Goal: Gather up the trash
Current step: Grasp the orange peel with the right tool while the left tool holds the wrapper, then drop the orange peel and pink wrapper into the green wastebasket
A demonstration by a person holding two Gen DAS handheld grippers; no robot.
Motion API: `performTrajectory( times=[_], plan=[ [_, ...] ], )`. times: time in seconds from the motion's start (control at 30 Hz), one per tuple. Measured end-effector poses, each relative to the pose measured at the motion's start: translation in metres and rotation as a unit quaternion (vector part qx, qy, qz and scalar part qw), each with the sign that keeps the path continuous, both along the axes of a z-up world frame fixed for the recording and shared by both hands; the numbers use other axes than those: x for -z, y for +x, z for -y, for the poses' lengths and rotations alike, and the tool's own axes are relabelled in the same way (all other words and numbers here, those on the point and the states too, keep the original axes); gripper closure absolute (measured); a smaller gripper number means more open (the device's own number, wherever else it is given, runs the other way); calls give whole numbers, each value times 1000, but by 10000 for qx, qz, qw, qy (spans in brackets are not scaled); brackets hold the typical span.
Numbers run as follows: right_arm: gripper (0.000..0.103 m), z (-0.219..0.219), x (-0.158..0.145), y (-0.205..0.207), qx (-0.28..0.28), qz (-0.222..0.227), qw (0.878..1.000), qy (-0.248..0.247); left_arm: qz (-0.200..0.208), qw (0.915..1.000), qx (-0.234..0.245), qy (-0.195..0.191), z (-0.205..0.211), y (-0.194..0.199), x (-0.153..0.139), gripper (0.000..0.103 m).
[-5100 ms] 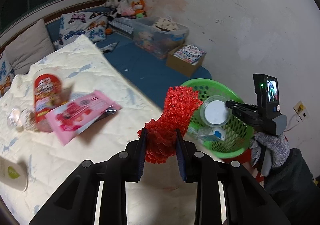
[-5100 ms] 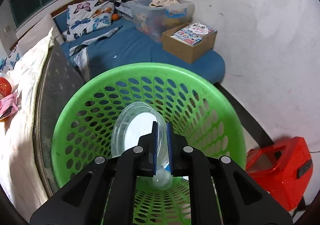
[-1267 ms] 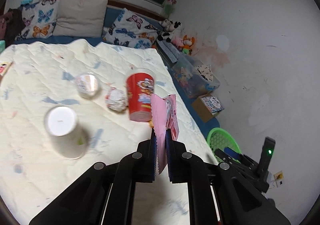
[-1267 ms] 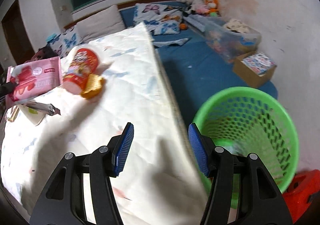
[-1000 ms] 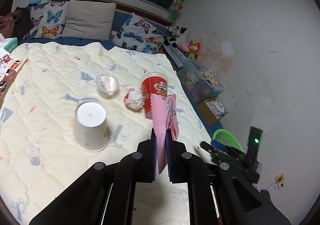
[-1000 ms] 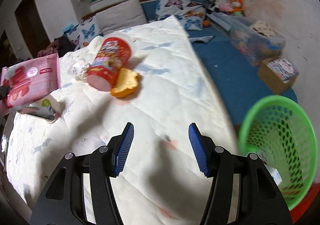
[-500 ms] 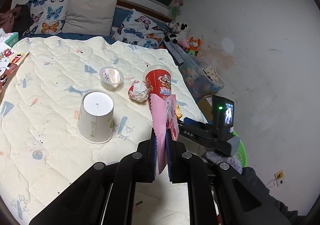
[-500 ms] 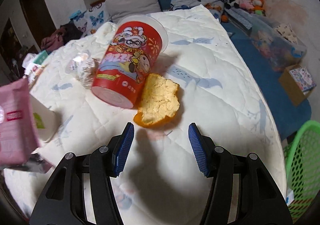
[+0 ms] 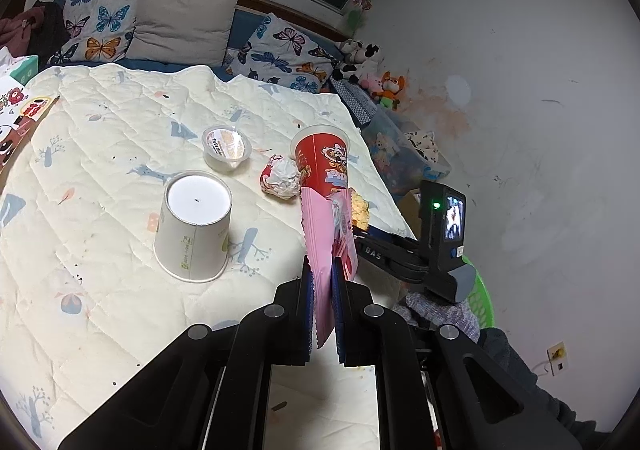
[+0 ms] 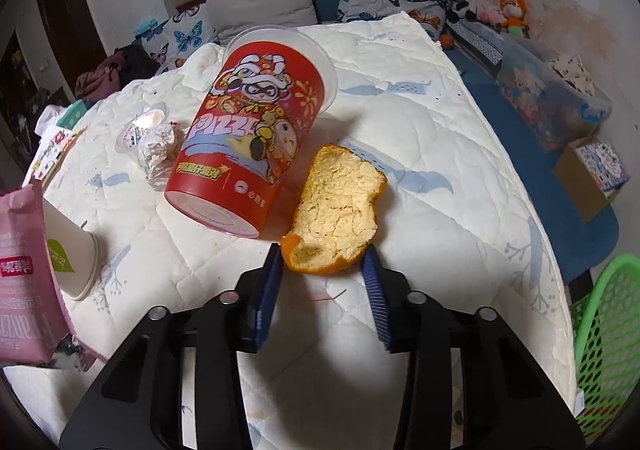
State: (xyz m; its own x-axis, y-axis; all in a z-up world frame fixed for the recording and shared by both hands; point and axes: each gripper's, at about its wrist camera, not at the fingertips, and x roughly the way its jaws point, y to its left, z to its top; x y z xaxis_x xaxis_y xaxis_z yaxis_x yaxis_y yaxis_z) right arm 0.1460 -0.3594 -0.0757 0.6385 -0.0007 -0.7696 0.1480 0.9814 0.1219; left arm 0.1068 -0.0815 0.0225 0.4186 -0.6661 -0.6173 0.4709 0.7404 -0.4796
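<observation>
White quilted bed [image 9: 100, 122] beside green basket [image 10: 600, 314].

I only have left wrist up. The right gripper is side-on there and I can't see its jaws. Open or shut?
Observer: Open. The right gripper has its jaws spread to either side of the near end of the orange peel.
Operator: Is it clamped on the peel?
Observer: No. The peel lies flat on the quilt, pith side up, and I can't tell whether the pads touch its edges.
Operator: Is the red cup in the way?
Observer: The red cup is close beside the peel's left edge, outside the jaws. I can't tell whether they touch.
</observation>
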Motion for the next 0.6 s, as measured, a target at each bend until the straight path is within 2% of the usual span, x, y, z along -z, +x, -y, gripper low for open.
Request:
performTrajectory(
  times=[0.17,0.27,0.6],
  plan=[
    [71,3,-6,-17,-33,76,9995,300,2,10000,31,-1,2,0,0,94],
    [73,-2,-9,-30,-83,107,9997,188,15,10000,69,2,5,-2,-1,94],
    [75,-1,-22,-93,-52,307,9984,466,43,9995,295,-55,22,-10,-5,94]
  ],
)
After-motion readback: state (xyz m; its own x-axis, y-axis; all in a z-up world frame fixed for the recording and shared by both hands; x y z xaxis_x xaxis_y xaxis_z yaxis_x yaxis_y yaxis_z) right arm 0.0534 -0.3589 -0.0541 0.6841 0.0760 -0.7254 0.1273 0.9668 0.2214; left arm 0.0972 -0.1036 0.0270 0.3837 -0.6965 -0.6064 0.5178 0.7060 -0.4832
